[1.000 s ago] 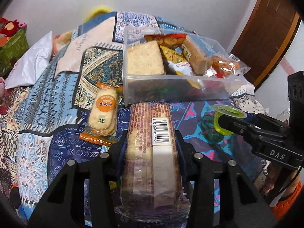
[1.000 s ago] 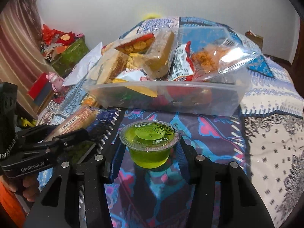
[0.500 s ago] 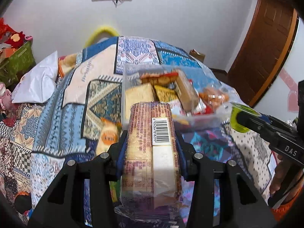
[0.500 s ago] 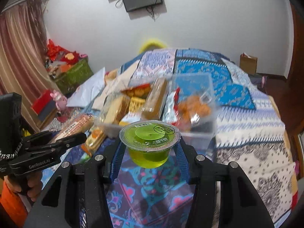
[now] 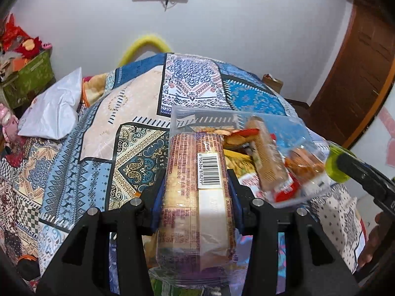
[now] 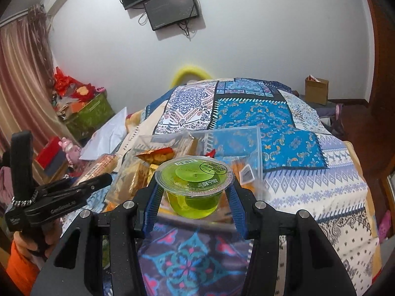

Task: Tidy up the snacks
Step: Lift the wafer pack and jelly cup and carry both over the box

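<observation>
**Both grippers loaded, held above the bed by the snack bin**

Left gripper (image 5: pixel 196 192): jaws are clamping a long wrapped biscuit pack (image 5: pixel 197 197) from both sides, blue pads pressing on its flanks. The pack is lying lengthwise along the fingers, barcode label facing up, its far end reaching past the fingertips and overlapping the near left part of the bin in this view. It is clear of the bedspread.

Right gripper (image 6: pixel 193 192): jaws are gripping a green jelly cup (image 6: pixel 193 185) at its sides just under the rim. The cup is sitting upright, sealed lid on top, with the bedspread visible below it.

Clear plastic bin (image 6: pixel 256 148): resting on the patchwork bedspread (image 6: pixel 308 185), toward the near end of the bed. It is holding several wrapped snacks, packed standing and leaning; a wrapped cake bar (image 5: pixel 267 162) is tilting toward the bin's right side, and an orange-filled clear bag (image 5: pixel 303 162) is lying against the right wall. The bin's far right part is looking unfilled in the right wrist view.

The two grippers are sitting side by side in front of the bin's near edge, apart from one another. A hand (image 6: pixel 37 236) with an orange sleeve (image 6: pixel 17 266) is holding the left gripper's handle.

White pillow (image 5: pixel 54 108): lying at the bed's left edge.
</observation>
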A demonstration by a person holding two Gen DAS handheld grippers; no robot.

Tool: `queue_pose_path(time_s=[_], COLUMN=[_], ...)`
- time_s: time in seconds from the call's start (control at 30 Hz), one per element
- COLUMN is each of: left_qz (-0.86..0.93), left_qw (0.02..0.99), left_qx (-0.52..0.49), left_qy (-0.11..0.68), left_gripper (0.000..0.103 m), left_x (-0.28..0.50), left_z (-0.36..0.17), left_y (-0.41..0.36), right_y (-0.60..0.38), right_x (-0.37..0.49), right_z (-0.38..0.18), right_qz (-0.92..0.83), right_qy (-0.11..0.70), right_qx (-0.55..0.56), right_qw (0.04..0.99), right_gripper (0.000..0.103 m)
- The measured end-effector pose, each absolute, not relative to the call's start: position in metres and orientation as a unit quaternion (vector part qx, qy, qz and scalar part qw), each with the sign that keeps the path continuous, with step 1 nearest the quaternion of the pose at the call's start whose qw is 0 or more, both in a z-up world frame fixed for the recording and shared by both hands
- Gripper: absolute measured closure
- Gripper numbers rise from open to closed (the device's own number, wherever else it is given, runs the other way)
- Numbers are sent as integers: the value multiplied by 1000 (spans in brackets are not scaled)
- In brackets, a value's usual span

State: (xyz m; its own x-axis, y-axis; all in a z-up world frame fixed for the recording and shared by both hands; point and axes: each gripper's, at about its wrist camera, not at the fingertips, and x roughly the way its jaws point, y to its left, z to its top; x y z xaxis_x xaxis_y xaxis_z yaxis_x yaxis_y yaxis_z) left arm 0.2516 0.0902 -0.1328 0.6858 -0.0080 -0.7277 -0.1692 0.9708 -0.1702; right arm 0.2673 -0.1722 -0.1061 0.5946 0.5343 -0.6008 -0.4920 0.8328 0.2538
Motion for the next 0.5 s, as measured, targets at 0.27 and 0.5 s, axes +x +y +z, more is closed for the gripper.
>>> queue_pose_path(time_s=[0.27,0.5], left_qz=[54,53], left_qw=[906,908], left_qx=[-109,-98], left_qy=[405,403], left_gripper=[58,58], left_x=[290,316], left_z=[-150,-154], left_y=[98,95], right_y=[-157,-149], right_x=[297,320], right_z=[-120,-127], right_qz=[282,272], right_qy=[365,375], right_qx=[23,7], right_qw=[887,886], right_gripper=[56,56])
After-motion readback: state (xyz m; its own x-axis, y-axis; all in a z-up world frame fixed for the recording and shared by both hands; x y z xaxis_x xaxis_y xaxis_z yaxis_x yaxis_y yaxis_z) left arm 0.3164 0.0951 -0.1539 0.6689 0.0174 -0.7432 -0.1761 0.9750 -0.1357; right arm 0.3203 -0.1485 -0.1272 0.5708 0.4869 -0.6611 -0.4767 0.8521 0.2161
